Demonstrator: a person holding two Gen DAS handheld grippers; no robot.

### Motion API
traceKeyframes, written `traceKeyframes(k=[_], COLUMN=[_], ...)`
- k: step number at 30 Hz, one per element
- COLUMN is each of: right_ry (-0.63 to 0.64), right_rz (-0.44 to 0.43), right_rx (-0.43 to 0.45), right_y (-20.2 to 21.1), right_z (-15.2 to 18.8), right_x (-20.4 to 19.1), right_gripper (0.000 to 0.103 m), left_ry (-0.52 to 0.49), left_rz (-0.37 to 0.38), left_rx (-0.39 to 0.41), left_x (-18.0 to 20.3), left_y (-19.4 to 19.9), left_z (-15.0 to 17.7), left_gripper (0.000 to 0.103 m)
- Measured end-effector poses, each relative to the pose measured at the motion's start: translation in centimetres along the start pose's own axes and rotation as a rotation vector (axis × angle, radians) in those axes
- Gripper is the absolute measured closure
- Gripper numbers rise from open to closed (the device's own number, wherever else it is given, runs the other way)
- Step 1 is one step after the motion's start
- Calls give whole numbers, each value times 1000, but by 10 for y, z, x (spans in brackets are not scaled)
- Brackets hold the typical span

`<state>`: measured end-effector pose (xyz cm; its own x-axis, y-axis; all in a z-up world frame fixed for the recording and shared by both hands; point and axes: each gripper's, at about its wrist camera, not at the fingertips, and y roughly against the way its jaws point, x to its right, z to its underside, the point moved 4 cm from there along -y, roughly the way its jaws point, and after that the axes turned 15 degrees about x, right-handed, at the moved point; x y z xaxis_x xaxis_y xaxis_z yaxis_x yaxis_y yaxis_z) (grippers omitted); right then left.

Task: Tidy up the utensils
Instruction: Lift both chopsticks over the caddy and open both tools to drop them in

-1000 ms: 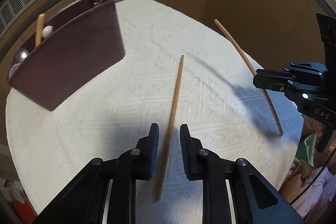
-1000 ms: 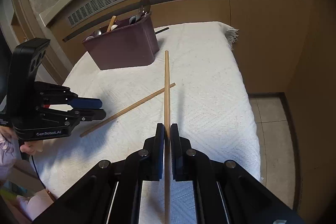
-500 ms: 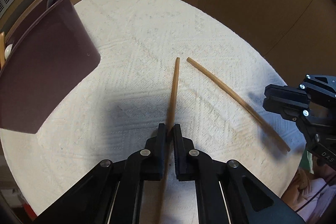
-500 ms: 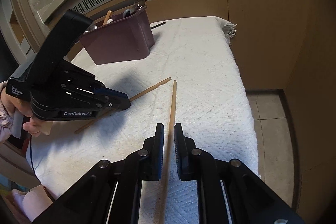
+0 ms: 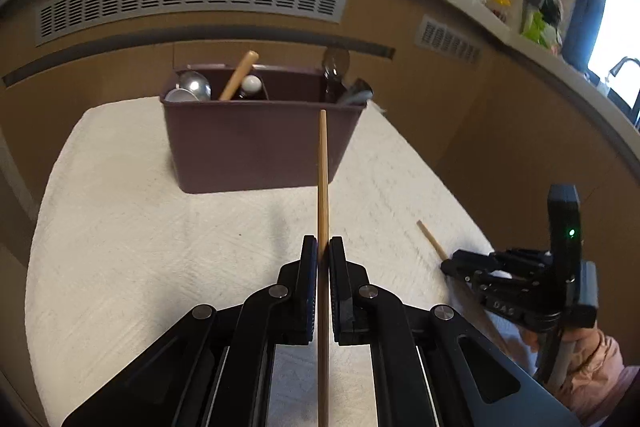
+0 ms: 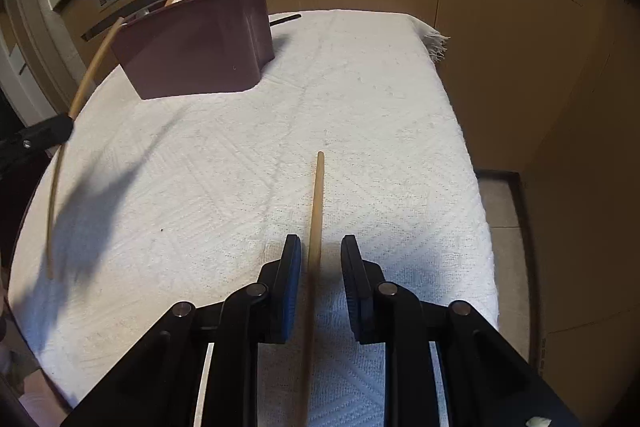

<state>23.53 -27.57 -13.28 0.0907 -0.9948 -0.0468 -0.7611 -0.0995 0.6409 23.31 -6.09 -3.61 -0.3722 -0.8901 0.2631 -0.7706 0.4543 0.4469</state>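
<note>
My left tool is clamped on a thin, pale wooden chopstick, gripped near the middle so that a long length points ahead towards the maroon plastic utensil caddy and another long length trails back under my wrist. My right tool has its jaws apart, straddling a second wooden chopstick that lies flat on the white woven cloth covering the desk, touching neither pad as far as I can tell.

The risks I see:
- The held stick is pinched at only one narrow spot; I expect it could pivot or slide if the tip knocks the caddy's front wall rather than clearing its rim.
- The caddy already holds metal spoons and a wooden handle; the tip might jam against them.
- The caddy looks light, so a push could shove it towards the desk's far edge.
- If my right tool closes off-centre, the round stick could roll away on the cloth.
</note>
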Motion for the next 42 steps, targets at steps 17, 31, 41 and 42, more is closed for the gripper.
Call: traceKeyframes(k=[17,31,41,42], right_ry=[-55,63,-19,-26], right_rz=[-99,-148,-157,-155], right_rx=[202,678,747,734], right_y=[71,147,104,94], right_z=[-46,-216,-279,-280], right_x=[-31,-79,-79,-80], right_gripper=[98,98,98,98], left_ry=[154,6,13,29], left_rz=[-9,48,-8,-5], left_rx=[162,575,586,571], left_x=[-31,1,-39,-46], left_y=[49,99,36,27], left_z=[-6,-176,-205,-203], left_gripper=[97,97,97,97])
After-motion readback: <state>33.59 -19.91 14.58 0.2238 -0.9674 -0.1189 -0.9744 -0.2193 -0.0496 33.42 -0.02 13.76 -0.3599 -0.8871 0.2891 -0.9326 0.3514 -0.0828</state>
